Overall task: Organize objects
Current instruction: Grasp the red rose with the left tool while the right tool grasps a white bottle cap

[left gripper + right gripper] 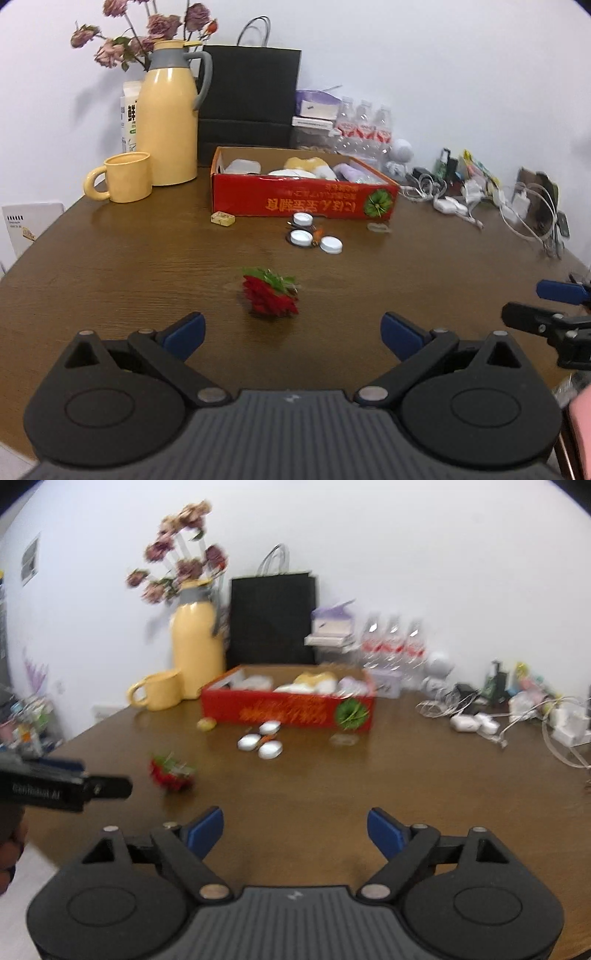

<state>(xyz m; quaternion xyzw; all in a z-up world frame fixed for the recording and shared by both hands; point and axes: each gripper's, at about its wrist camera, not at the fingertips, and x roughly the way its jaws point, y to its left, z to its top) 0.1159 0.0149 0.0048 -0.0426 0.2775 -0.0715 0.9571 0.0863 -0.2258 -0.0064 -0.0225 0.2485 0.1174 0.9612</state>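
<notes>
While your left gripper (pixel 293 330) and right gripper (pixel 295 829) hover with jaws spread and empty, the red flower (pixel 271 295) lies on the table (pixel 406 280), well in front of the red box (pixel 303 194).

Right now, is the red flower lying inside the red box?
No, the red flower lies on the bare table, well in front of the red box.

Bright, even light; fisheye-bent edges (right view motion-blurred), soft shadows on the wall
</notes>
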